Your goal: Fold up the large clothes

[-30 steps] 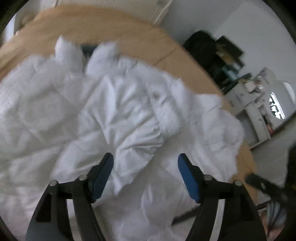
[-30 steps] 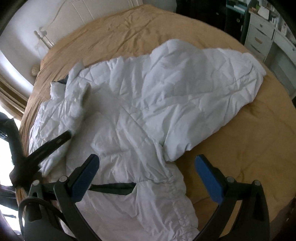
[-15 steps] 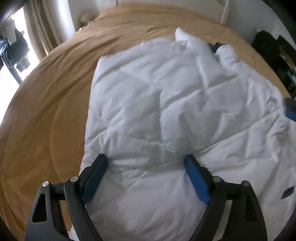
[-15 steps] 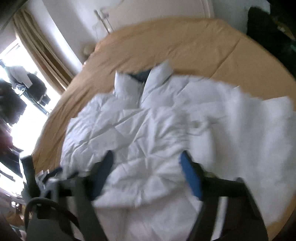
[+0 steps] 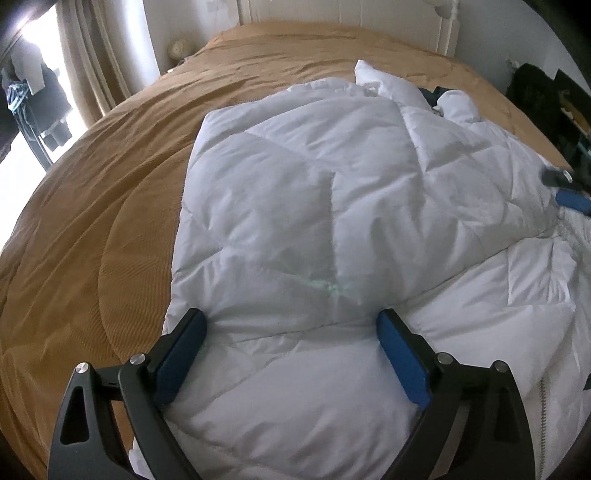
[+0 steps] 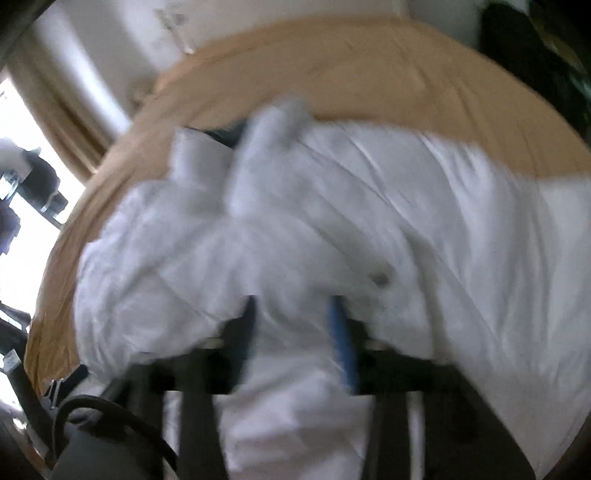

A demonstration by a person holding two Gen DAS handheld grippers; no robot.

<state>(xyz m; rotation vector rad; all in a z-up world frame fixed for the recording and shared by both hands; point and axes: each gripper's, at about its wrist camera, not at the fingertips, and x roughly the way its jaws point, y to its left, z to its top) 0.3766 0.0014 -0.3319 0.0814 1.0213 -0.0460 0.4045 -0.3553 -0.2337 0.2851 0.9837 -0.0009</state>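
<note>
A white quilted puffer jacket (image 5: 332,206) lies spread on the bed, collar (image 5: 384,83) toward the headboard, with one padded panel folded across the body and a zip edge (image 5: 542,387) showing at the near right. A dark lining shows inside the collar.

The left gripper (image 5: 291,332) hangs low over the near part of the jacket, jaws spread wide, blue pads (image 5: 404,360) on either side of a puffed section; whether the pads touch the cloth cannot be told. Nothing is held. The right gripper (image 6: 295,325) appears in a badly blurred view; its jaws stand narrow with white fabric bunched between them, so it looks clamped on the jacket, though the blur limits certainty. Its blue fingertip (image 5: 574,201) also enters the left view at the jacket's right edge.

Judgement: an early fold is in hand, the right side being gathered while the left is placed to pin or take the near panel. The next move calls for the left jaws to close on a firm pinch of padding, then both to carry the cloth evenly; the slippery, springy fill may resist a crease.

The surface is a tan bedspread (image 5: 92,221), creased, soft underfoot for pressing. Beyond: a white headboard (image 5: 332,14), curtains (image 5: 92,55) by a bright window at left, dark clutter (image 5: 535,96) at right.
</note>
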